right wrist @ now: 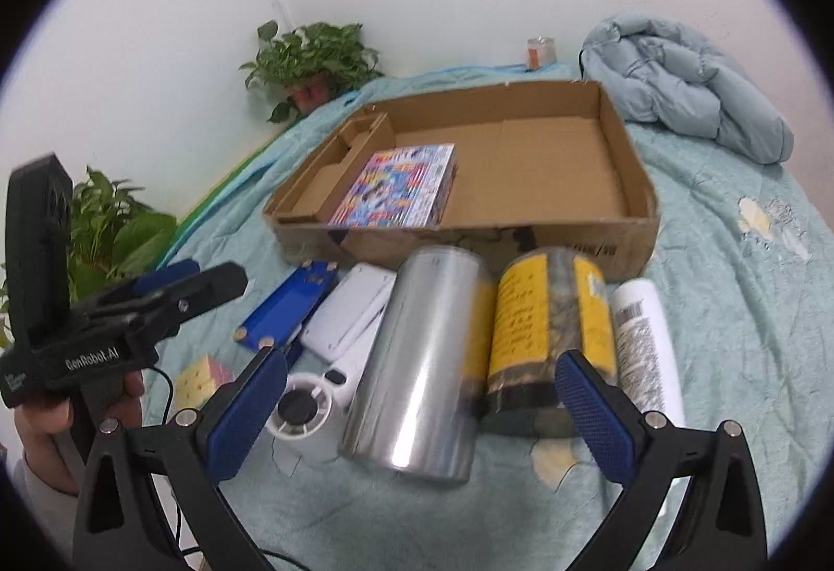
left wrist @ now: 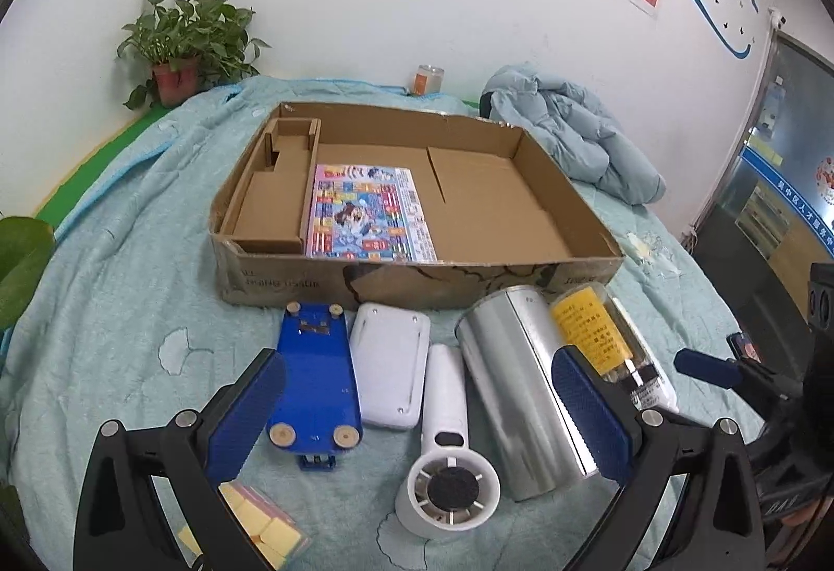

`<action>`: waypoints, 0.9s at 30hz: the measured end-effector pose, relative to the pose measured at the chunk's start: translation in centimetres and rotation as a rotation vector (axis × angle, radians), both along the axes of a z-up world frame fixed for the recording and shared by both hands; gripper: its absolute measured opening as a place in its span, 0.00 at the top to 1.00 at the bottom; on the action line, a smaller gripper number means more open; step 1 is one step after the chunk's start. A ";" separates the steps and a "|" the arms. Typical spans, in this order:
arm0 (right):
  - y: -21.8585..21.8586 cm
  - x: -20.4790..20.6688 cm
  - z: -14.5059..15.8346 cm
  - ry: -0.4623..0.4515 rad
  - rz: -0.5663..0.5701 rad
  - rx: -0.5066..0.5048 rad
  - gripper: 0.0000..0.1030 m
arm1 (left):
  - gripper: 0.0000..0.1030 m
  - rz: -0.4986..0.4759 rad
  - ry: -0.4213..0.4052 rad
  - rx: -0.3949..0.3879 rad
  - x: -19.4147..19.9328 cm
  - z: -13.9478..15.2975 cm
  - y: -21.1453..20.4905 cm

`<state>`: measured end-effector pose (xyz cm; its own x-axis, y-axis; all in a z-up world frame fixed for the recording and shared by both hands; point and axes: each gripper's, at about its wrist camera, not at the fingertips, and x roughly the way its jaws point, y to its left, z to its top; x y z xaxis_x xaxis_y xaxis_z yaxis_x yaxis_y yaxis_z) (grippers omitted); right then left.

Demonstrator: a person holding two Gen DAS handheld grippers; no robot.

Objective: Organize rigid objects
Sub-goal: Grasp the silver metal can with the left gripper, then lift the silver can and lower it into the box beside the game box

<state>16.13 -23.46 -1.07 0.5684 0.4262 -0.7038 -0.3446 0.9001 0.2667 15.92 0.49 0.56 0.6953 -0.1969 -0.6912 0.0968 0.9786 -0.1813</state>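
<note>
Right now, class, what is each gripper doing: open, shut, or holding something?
Left gripper: open, holding nothing, above the items on the bed.
Right gripper: open, holding nothing, above the silver can.

left claw: jaws wide, empty | right claw: jaws wide, empty

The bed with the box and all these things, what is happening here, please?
A person holds a tool in each hand, left tool and right tool, both open and empty. One colourful book already lies in the cardboard box. A silver can, a yellow jar and other items wait on the bed in front.
</note>
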 end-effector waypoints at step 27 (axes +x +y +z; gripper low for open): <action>2.4 0.4 -7.9 0.359 0.038 0.101 0.16 | 0.13 -0.286 0.418 -0.177 10.4 -9.4 -7.1</action>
